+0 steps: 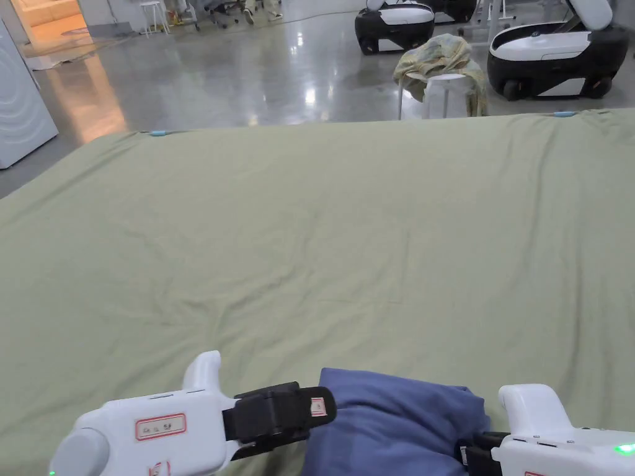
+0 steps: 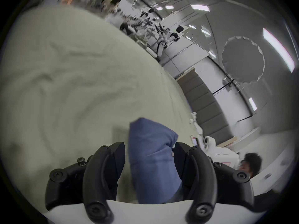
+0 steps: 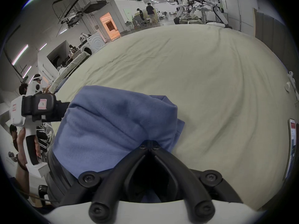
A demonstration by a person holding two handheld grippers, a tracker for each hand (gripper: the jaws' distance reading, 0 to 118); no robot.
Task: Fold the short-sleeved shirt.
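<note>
The blue short-sleeved shirt (image 1: 397, 421) lies bunched in a rounded heap at the near edge of the green sheet (image 1: 322, 235). My left gripper (image 1: 325, 409) comes in from the left, level with the heap's upper left side. In the left gripper view, the left gripper (image 2: 149, 145) is open, with a ridge of the shirt (image 2: 152, 162) standing between its jaws. My right gripper (image 1: 465, 452) sits against the heap's right side. The right gripper (image 3: 151, 142) is shut on a fold of the shirt (image 3: 113, 122). The left gripper (image 3: 62, 108) shows beyond the cloth there.
The green sheet stretches wide and wrinkled ahead of the shirt. Past its far edge stand a white stool draped with patterned cloth (image 1: 443, 68), two black-and-white machines (image 1: 546, 56) and a white appliance (image 1: 18, 105). People stand farther off (image 3: 150, 11).
</note>
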